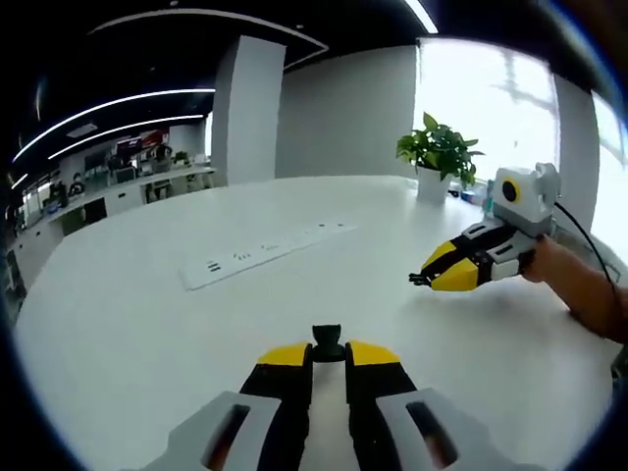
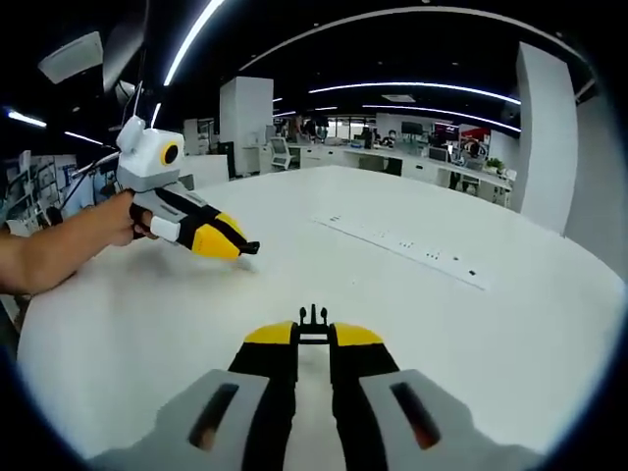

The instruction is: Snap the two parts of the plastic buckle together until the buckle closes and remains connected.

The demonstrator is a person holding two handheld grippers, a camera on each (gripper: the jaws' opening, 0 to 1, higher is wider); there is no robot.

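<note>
Two buckle halves, one gripped in my left claw, one in my right claw, well apart above the tabletop; next, align and push together.

White desk, round-edged, with a flush strip of power sockets. Potted green plant at the far edge near the window. Office workstations beyond.
</note>
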